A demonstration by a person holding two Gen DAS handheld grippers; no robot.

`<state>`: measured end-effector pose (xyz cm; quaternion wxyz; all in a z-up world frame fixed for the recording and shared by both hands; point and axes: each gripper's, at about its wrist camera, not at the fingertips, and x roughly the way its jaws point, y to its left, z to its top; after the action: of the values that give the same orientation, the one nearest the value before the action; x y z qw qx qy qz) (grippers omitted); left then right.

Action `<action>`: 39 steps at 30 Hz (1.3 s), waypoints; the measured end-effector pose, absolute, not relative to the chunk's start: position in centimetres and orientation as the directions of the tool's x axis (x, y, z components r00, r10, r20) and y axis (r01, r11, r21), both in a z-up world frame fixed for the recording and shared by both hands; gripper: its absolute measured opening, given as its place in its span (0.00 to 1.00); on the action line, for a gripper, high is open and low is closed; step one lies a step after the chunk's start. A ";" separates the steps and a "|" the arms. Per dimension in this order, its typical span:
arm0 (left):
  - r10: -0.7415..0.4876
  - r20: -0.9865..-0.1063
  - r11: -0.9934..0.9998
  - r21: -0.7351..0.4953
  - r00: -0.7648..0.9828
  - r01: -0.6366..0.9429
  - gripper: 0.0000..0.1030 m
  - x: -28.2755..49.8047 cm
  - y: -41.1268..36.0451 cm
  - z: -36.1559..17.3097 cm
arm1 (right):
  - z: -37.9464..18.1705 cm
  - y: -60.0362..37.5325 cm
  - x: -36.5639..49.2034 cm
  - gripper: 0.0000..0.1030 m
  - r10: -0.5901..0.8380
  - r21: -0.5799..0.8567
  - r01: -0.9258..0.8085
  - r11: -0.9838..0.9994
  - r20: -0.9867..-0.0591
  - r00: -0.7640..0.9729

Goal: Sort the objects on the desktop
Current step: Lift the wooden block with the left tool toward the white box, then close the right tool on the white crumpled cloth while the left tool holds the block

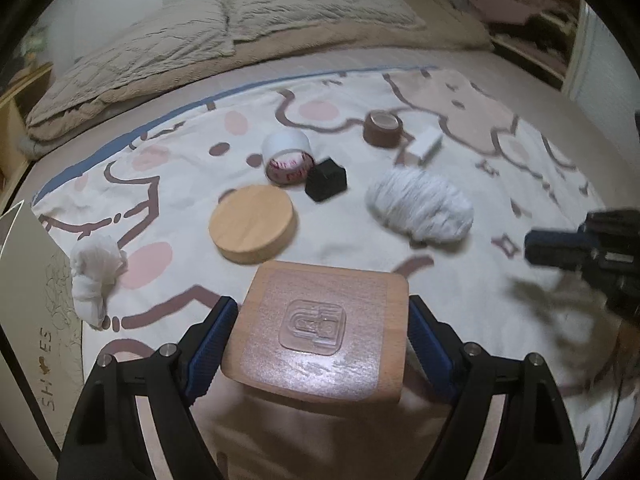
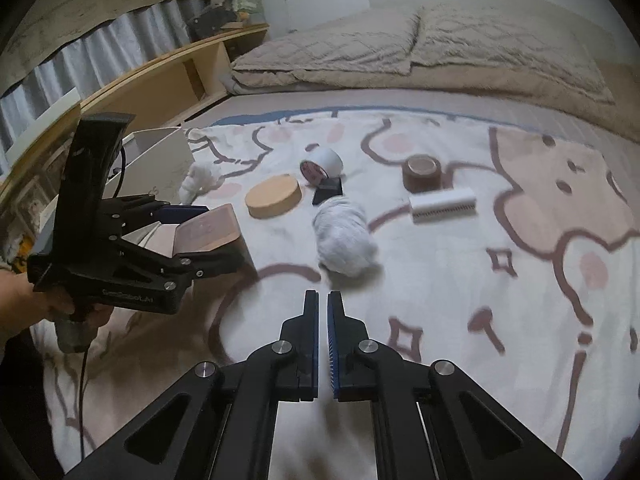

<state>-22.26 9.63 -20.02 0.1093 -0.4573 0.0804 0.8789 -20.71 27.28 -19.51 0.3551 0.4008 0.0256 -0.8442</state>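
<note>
Two grippers over the bed, and we hold a wooden block (image 1: 320, 332) in the left one.

From the left wrist we see the left gripper (image 1: 320, 336) clamped on the block's sides; just ahead lie a wooden disc (image 1: 253, 224), tape roll (image 1: 287, 158), black box (image 1: 326, 179) and yarn (image 1: 420, 206). From the right wrist, our right gripper (image 2: 323, 340) has its fingers nearly together, holding nothing; yarn (image 2: 344, 240) lies ahead, brush (image 2: 442, 204) ahead-right, block (image 2: 208, 229) to its left.

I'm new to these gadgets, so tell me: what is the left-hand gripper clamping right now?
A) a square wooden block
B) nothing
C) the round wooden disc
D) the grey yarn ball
A: the left gripper has its blue pads pressed on both sides of the square wooden block.
</note>
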 end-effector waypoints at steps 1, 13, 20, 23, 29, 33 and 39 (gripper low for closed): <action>0.114 -0.826 -0.961 0.050 -0.552 -0.272 0.82 -22.1 9.7 -20.2 | -19.5 27.4 -20.6 0.05 -0.581 0.246 0.617 -0.748 -0.693 -0.428; 0.119 -0.827 -0.961 0.043 -0.550 -0.272 0.84 -20.8 8.4 -22.5 | -20.0 27.2 -22.4 0.05 -0.590 0.303 0.574 -0.761 -0.692 -0.417; 0.153 -0.832 -0.954 0.016 -0.533 -0.299 0.89 -20.8 8.0 -22.6 | -20.6 26.2 -23.7 0.08 -0.526 0.233 0.564 -0.793 -0.729 -0.438; 0.149 -0.837 -0.946 0.034 -0.526 -0.321 0.91 -20.7 7.8 -22.9 | -20.8 25.8 -24.3 0.66 -0.511 0.210 0.573 -0.792 -0.743 -0.433; 0.192 -0.832 -0.935 0.007 -0.520 -0.356 0.91 -20.5 7.2 -22.9 | -20.9 24.5 -24.8 0.75 -0.485 0.156 0.594 -0.789 -0.752 -0.447; 0.226 -0.824 -0.930 -0.024 -0.519 -0.368 0.89 -20.4 6.9 -22.9 | -21.2 23.1 -25.8 0.75 -0.460 0.110 0.614 -0.782 -0.766 -0.449; 0.252 -0.814 -0.920 -0.033 -0.524 -0.391 0.82 -20.4 7.1 -22.7 | -21.6 21.0 -26.7 0.75 -0.434 0.030 0.650 -0.759 -0.767 -0.472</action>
<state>-20.43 7.08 -22.71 0.1848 -0.4515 0.0769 0.8696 -26.72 20.97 -21.56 0.3200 0.4021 0.1345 -0.8472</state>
